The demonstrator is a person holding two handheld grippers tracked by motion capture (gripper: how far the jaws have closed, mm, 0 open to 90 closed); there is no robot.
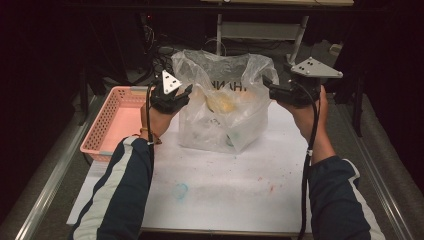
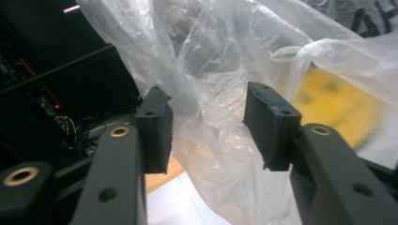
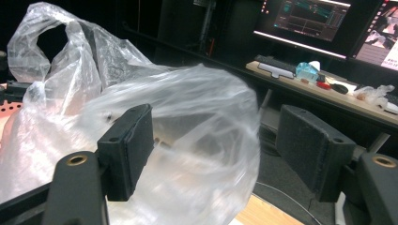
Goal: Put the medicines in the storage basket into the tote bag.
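Standing at centre frame on the bench [image 1: 225,185], a clear plastic bag [image 1: 225,107] shows mirrored letters "THAN". Left gripper [image 1: 172,95] and right gripper [image 1: 280,90] flank it, jaws spread.

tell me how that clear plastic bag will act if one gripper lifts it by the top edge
The plastic bag is thin, crinkled film, so it will probably fold and stretch rather than hold its shape. The yellow thing inside sits low, so the bag would likely sag and swing. The film looks glossy, so it may slip between the left hand-held gripper pads.
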